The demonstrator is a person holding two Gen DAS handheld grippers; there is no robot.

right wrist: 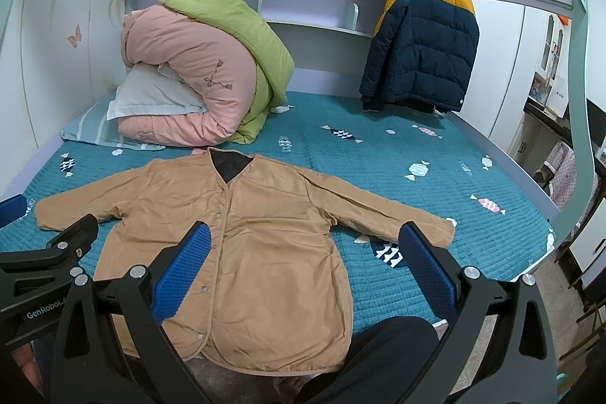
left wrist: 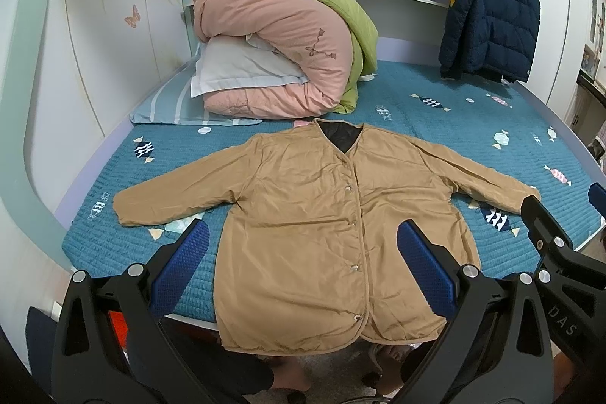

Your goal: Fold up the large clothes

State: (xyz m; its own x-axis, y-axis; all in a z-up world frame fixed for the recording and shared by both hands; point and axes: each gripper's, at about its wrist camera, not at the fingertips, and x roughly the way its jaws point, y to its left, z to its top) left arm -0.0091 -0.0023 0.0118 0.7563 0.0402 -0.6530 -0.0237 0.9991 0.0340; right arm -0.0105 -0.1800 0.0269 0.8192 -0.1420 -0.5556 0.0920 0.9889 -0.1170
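"GenRobot" on left hand-held gripper [right wrist: 38,305] body — "DAS" on right hand-held gripper [left wrist: 564,320] body.

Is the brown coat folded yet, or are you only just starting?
Only just starting. Done: the tan jacket is spread flat and snapped shut on the bed, sleeves out to both sides, hem hanging over the near edge. In hand: nothing; the left gripper and right gripper are open above it, not touching. Left: every fold, sleeves and body.
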